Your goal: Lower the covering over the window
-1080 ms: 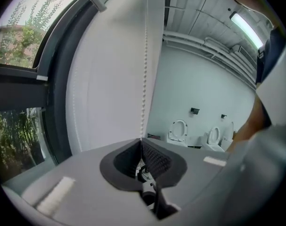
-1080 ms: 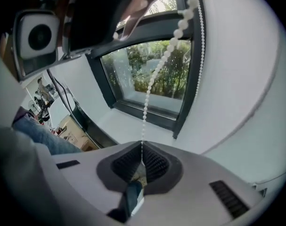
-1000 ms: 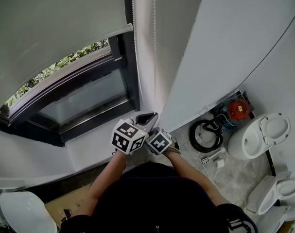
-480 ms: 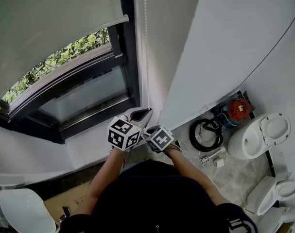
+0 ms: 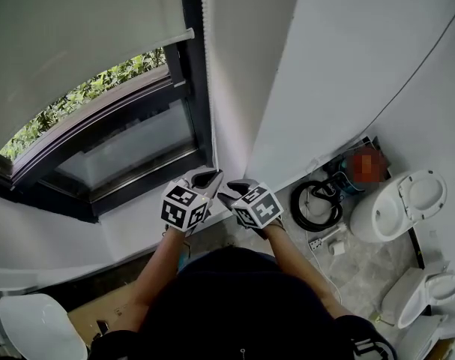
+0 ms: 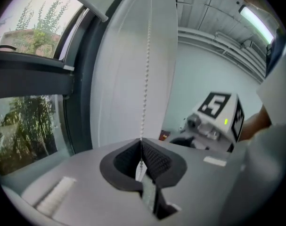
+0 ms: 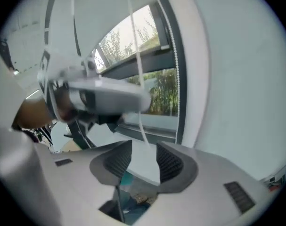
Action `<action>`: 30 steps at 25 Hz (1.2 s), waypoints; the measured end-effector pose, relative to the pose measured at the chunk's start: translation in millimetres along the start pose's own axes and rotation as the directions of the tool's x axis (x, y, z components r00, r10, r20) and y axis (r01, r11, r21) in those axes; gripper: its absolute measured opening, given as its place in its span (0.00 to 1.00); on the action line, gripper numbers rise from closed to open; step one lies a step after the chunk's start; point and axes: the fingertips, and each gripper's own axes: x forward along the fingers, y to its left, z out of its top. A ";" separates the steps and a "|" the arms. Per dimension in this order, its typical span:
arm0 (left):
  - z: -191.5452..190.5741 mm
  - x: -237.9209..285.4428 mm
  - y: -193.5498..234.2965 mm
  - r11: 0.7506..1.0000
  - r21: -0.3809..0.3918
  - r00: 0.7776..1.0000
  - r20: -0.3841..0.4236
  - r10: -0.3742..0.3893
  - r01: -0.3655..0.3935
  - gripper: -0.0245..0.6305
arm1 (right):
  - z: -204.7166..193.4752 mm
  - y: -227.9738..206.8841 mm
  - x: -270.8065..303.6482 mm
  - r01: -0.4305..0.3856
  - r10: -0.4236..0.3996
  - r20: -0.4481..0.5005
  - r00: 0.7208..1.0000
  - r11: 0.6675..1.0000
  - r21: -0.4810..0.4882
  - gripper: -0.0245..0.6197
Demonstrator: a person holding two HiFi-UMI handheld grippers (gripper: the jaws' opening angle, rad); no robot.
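White bead chain (image 6: 145,74), hanging just right of the window (image 5: 122,145) and its partly lowered roller blind (image 5: 77,28), is pinched by the closed left gripper (image 6: 141,144), while the right gripper (image 7: 143,157) beside it has just been opening and stands apart, a strand loose at its gap.

A blind (image 5: 77,28) covered the upper part of a window (image 5: 130,145) at the left, a bead chain (image 6: 145,79) hung just right of the window's frame down into the jaws of the left gripper (image 5: 205,179), and farther right, on the floor (image 5: 362,268), a coiled hose (image 5: 313,205) lay just left of a toilet (image 5: 399,208).
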 end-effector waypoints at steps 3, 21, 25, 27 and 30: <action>-43.6 -1.9 4.7 0.996 -0.093 0.998 -0.058 0.003 -0.008 0.06 | 25.2 2.6 -21.3 0.014 -0.012 0.070 0.998 1.000 -0.025 0.24; -151.9 2.7 -11.6 0.987 -0.162 0.960 -0.277 -0.050 0.004 0.06 | 136.2 52.6 -95.0 -0.061 0.097 0.392 0.915 0.993 -0.103 0.24; -172.0 4.3 -17.7 0.983 -0.186 0.947 -0.314 -0.070 0.011 0.06 | 146.5 55.9 -100.5 -0.057 0.102 0.415 0.904 0.991 -0.119 0.24; -173.5 4.5 -20.0 0.982 -0.190 0.946 -0.316 -0.077 0.017 0.06 | 149.5 58.9 -102.2 -0.061 0.109 0.424 0.899 0.990 -0.125 0.24; -172.5 5.6 -21.2 0.983 -0.183 0.944 -0.320 -0.081 0.022 0.06 | 153.7 63.2 -104.9 -0.071 0.121 0.443 0.888 0.989 -0.129 0.24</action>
